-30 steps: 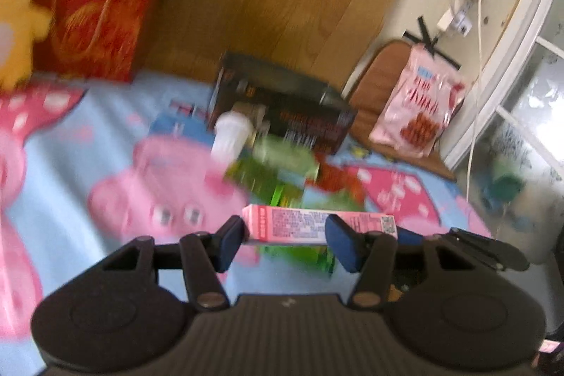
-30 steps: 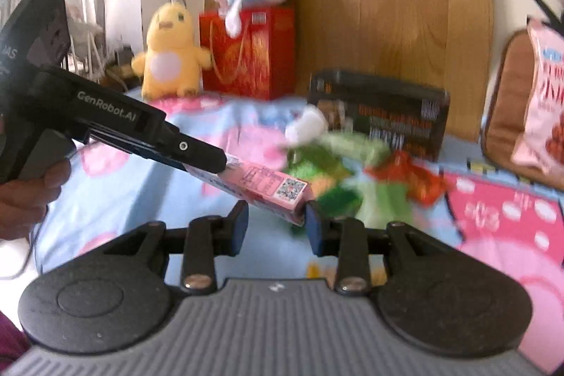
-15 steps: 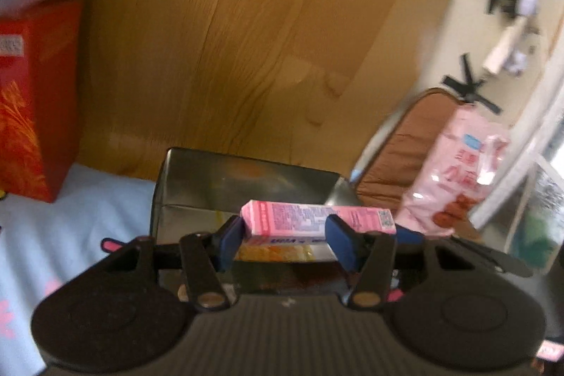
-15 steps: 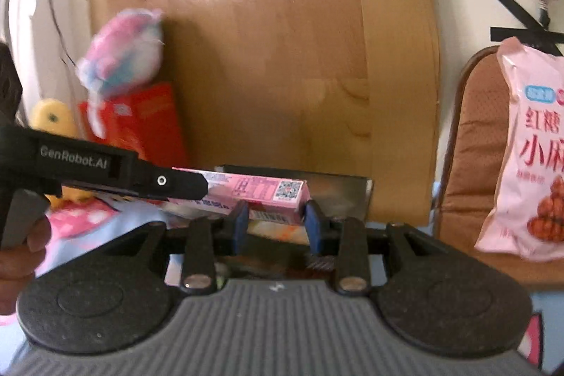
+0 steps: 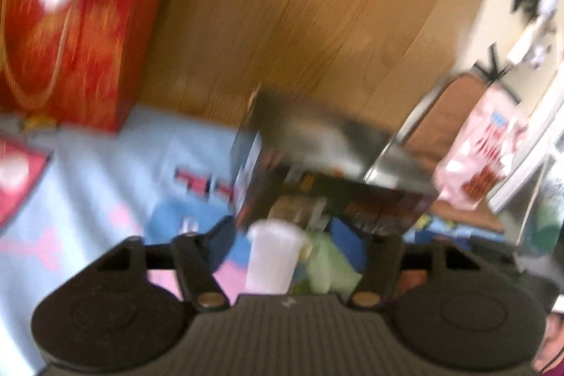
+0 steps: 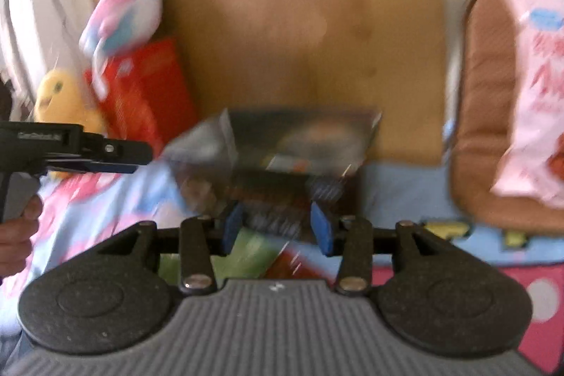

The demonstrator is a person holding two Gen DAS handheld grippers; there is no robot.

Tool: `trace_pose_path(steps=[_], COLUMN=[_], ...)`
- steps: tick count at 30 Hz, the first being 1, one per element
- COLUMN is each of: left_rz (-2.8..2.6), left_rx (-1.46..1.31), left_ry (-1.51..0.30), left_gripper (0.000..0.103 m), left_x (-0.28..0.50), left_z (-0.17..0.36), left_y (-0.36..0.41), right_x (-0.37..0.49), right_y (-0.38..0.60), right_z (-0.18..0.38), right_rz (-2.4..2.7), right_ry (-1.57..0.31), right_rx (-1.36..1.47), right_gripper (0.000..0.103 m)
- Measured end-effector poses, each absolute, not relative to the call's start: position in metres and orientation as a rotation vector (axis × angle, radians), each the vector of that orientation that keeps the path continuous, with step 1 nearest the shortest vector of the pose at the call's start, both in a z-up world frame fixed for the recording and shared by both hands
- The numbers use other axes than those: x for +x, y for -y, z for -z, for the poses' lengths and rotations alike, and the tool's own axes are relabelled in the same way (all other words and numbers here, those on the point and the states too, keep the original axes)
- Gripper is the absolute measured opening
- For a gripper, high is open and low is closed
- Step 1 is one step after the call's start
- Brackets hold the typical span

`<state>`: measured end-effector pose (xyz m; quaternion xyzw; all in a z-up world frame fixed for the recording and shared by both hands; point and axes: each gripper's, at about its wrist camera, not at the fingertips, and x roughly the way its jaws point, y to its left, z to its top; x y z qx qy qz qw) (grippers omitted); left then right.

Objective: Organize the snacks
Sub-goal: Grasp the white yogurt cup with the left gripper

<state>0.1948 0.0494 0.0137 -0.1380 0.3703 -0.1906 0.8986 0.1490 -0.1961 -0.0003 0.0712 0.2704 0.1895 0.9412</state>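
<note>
Both frames blurred, left gripper (image 5: 298, 235) jaws apart, nothing gripped, right gripper (image 6: 276, 226) jaws have just been opening, nothing between them, dark box (image 5: 331, 171) mid-frame on blue blanket (image 5: 105, 171), white cup (image 5: 271, 256) and green packets (image 5: 324, 263) just below it

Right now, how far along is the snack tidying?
Done, apparently: the pink carton carried a moment ago is gone, probably into the dark box, though blur hides it. In hand: nothing; the left gripper is open and empty, and the right gripper has just been opening its jaws, nothing between them. Left: the white cup and green packets lie outside the box.
</note>
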Motion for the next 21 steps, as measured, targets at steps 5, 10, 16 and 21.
trace_pose_path(steps=[5, 10, 16, 21], left_rz=[0.395, 0.419, 0.439, 0.443], left_rx=[-0.322, -0.287, -0.365, -0.427], left_ry=[-0.836, -0.838, -0.833, -0.83], left_gripper=[0.036, 0.034, 0.033, 0.036], left_x=[0.202, 0.172, 0.106, 0.063], left_z=[0.015, 0.012, 0.02, 0.019], left_y=[-0.041, -0.041, -0.08, -0.115], right_x=[0.177, 0.178, 0.122, 0.073], right_y=[0.177, 0.16, 0.149, 0.14], right_z=[0.013, 0.024, 0.013, -0.012], right_rz=[-0.393, -0.427, -0.505, -0.59], right_ry=[-0.64, -0.726, -0.702, -0.572], right_rx=[0.173, 0.163, 0.036, 0.022], right_gripper=[0.046, 0.047, 0.049, 0.049])
